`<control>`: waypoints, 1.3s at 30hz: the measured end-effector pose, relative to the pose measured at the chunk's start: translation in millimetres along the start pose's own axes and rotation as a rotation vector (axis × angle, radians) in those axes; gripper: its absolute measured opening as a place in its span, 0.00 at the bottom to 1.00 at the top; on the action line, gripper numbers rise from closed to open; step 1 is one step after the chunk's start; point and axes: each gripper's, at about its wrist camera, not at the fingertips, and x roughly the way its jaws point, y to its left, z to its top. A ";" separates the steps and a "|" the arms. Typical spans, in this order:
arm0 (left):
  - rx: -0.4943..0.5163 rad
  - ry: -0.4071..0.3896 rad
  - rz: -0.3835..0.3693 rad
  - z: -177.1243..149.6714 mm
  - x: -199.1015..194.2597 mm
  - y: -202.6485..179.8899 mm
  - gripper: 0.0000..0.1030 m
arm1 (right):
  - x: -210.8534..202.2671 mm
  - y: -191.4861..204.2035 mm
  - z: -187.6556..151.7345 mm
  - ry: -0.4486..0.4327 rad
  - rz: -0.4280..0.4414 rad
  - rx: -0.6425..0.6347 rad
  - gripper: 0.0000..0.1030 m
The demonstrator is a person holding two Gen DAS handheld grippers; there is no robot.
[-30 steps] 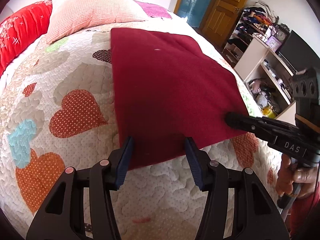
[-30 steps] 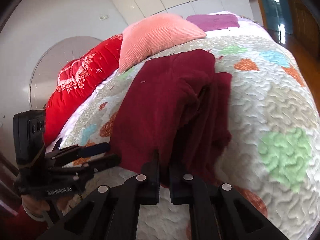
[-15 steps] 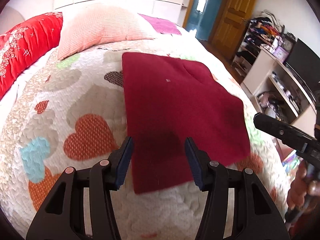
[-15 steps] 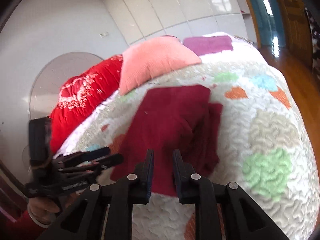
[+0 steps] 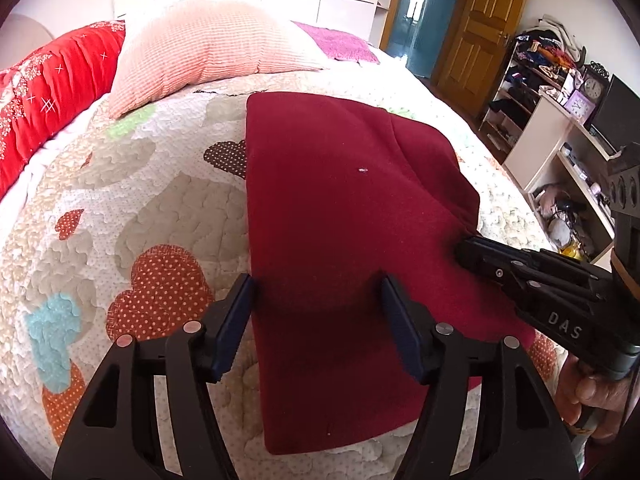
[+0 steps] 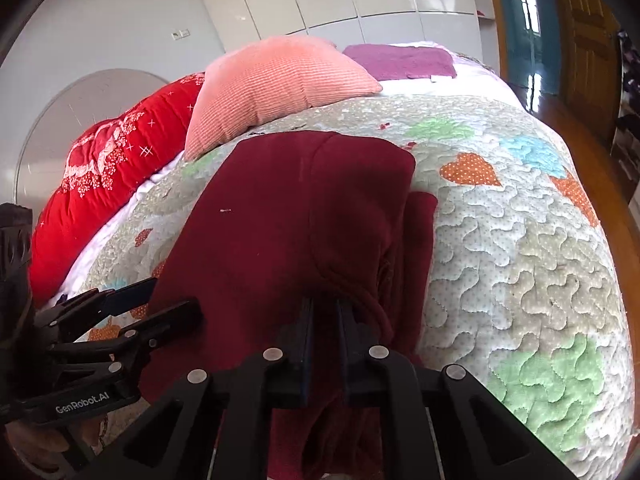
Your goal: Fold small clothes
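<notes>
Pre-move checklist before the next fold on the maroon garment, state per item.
1. Right gripper clamped on the maroon garment: ok, jaws nearly together with a fold of its right edge between them.
2. Left gripper free of cloth: ok, jaws opening, they straddle the near left part, pads not pressing it.
3. Garment flat on the quilt: not ok, right side is bunched in layers by the right gripper; left part lies smooth.
4. Pink pillow apart from the garment: ok.
5. Near hem gripped for folding: not ok, neither gripper holds it.
6. Layers under the right edge aligned: cannot tell.
</notes>
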 end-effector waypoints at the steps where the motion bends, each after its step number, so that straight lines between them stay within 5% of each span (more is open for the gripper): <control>1: 0.000 -0.001 0.002 -0.2 -0.6 -0.2 0.64 | -1.0 -0.4 0.8 0.004 0.007 0.008 0.08; 6: -0.015 0.003 0.000 -1.6 -2.5 0.1 0.64 | -24.8 3.8 0.0 -0.026 0.052 0.044 0.12; 13: -0.011 0.005 0.012 -3.2 -1.2 -2.4 0.65 | -12.2 10.9 -8.9 -0.001 -0.037 0.008 0.13; 19: -0.071 0.004 -0.067 4.6 -15.2 15.4 0.65 | -27.7 9.9 -7.2 -0.024 -0.008 -0.008 0.15; 23: -0.134 -0.002 -0.168 12.3 -19.5 31.2 0.65 | -41.8 -4.4 -7.8 -0.084 0.005 0.068 0.74; 26: -0.183 0.014 -0.225 12.7 -12.3 37.9 0.78 | -30.1 -20.6 -7.5 -0.073 0.029 0.127 0.75; 34: -0.250 0.095 -0.326 9.9 32.5 41.0 0.81 | 23.2 -50.2 -5.9 -0.024 0.214 0.283 0.77; 39: -0.200 0.087 -0.325 6.5 36.0 31.1 0.70 | 25.7 -39.8 -3.6 -0.027 0.244 0.258 0.49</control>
